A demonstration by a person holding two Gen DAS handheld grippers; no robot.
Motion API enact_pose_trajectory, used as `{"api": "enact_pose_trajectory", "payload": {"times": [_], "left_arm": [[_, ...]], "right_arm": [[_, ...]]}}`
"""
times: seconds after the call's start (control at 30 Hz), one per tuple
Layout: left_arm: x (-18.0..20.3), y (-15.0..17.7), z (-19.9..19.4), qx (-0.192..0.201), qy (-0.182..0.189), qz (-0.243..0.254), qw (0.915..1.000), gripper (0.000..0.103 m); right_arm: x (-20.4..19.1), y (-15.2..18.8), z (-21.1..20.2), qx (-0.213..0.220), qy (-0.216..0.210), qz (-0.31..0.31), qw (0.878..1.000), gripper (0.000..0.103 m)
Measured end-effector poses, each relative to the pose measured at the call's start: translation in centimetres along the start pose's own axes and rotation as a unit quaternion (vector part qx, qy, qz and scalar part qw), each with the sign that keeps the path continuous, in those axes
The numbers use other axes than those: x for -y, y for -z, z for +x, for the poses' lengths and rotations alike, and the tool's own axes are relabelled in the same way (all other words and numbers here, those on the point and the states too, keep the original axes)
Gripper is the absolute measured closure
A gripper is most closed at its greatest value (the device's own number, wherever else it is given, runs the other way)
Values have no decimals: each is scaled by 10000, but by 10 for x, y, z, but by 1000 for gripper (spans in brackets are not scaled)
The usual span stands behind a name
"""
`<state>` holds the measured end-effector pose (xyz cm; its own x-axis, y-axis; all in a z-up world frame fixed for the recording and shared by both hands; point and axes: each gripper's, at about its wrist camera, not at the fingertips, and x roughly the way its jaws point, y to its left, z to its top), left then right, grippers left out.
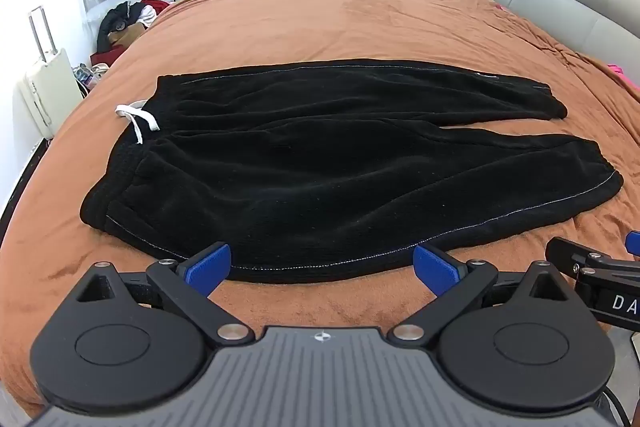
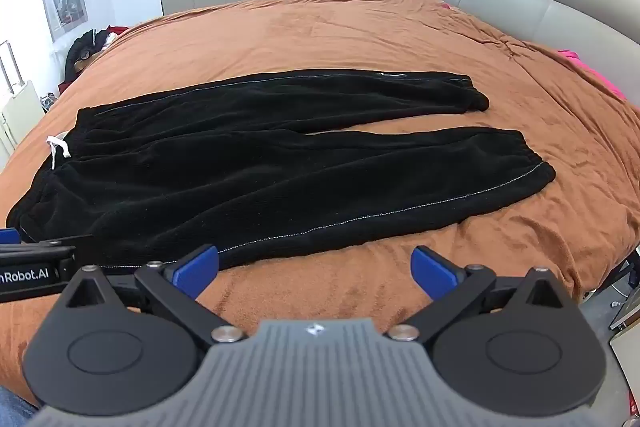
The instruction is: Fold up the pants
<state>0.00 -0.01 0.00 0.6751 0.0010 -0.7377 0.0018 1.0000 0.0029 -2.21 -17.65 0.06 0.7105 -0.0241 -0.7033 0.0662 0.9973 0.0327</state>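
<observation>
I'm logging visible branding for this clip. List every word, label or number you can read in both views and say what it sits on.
"DA": white letters, cut off by the frame edge, on the body of the right tongs seen from the left wrist view.
"nRobot.AI": white letters, start cut off, on the body of the left tongs seen from the right wrist view.
The small patch on the far leg of the pants is too small to read.
No other legible text.

A bed with a rust-brown blanket carries black pants lying flat, legs slightly apart.
</observation>
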Motion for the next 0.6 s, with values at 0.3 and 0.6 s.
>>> {"api": "enact_pose_trajectory", "payload": {"times": [0.3, 0.6], "left_arm": [[1, 1, 0, 6, -8, 3, 10000, 0], [0, 1, -1, 31, 32, -28, 10000, 0]], "right_arm": [[0, 1, 2, 13, -55, 14, 10000, 5], [0, 0, 2, 10, -63, -9, 10000, 5]]}}
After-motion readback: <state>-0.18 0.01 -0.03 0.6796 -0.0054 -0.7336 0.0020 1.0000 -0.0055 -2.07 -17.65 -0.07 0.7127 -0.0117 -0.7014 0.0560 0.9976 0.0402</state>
